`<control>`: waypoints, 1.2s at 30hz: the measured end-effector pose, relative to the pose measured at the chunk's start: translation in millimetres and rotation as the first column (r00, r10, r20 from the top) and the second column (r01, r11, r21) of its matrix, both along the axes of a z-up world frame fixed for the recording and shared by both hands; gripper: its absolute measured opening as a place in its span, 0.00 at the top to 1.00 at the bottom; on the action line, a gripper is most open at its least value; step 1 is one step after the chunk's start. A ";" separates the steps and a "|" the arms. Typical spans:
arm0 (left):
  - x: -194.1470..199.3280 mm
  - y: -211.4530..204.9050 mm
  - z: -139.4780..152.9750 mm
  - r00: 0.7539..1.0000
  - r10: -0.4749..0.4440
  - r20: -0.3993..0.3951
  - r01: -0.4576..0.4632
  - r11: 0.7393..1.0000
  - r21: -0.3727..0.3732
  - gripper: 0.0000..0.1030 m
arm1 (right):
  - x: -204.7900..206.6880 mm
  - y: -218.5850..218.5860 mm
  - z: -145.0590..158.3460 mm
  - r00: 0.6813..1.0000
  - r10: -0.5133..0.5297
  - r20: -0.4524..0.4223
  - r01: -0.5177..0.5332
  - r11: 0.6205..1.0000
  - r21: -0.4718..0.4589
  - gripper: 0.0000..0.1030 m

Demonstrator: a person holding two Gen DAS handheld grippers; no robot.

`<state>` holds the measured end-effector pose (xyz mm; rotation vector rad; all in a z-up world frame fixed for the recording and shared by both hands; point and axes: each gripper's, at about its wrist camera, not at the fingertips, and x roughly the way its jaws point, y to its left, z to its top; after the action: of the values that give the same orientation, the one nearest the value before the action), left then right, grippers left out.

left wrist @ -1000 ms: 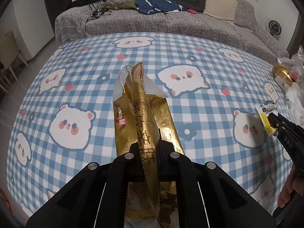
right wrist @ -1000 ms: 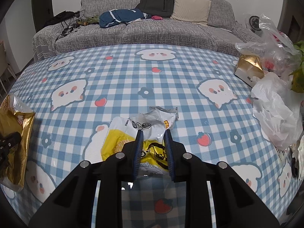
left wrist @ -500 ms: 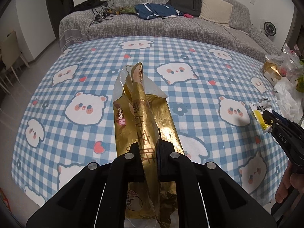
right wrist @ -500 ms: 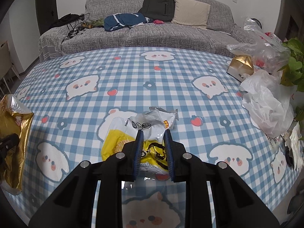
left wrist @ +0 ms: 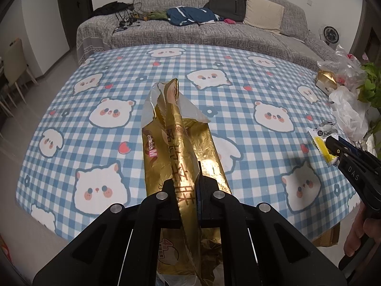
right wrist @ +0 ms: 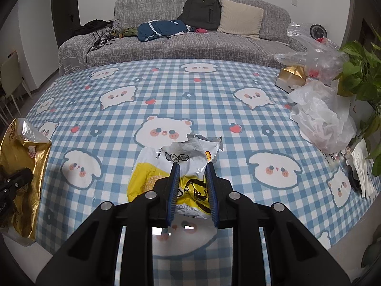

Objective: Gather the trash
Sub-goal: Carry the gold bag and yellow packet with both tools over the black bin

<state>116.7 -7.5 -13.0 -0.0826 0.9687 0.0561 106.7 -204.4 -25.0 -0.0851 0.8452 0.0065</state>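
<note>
My left gripper (left wrist: 185,181) is shut on a long gold foil wrapper (left wrist: 176,138), which hangs lifted above the blue checked tablecloth (left wrist: 238,90). Its torn end points away from me. My right gripper (right wrist: 193,174) is shut on a crumpled white and yellow snack bag (right wrist: 188,157), also held off the table. In the left wrist view the right gripper (left wrist: 333,147) shows at the right edge with the snack bag (left wrist: 321,138). The gold wrapper (right wrist: 21,166) appears at the left edge of the right wrist view.
At the table's right side lie white plastic bags (right wrist: 319,119), a gold box (right wrist: 290,76), a clear bag (right wrist: 314,54) and a green plant (right wrist: 359,76). A grey sofa (right wrist: 190,40) with a backpack (right wrist: 202,12) and clothes stands behind the table. A chair (left wrist: 14,64) is at far left.
Both grippers have drawn back from the table and risen a little, each still holding its wrapper. More of the table's near edge and floor shows now.
</note>
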 end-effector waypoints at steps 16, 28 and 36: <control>-82.4 -28.1 1.1 0.999 -0.046 0.019 0.047 0.999 -0.025 0.94 | -95.4 -0.7 1.6 0.999 0.037 0.034 -0.038 0.999 0.016 0.79; -130.6 -44.4 -18.9 0.996 -0.088 0.021 0.088 0.996 -0.024 0.94 | -157.9 -3.8 -26.4 0.998 0.059 0.013 -0.059 0.998 0.006 0.79; -154.8 -54.0 -36.6 0.994 -0.112 -0.003 0.112 0.994 -0.020 0.94 | -187.3 -13.6 -42.1 0.999 0.045 0.005 -0.045 0.999 0.012 0.79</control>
<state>-38.0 -61.5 -49.5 -0.0463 0.9760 -0.0564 -80.6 -218.0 -67.2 -0.0922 0.8378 0.0536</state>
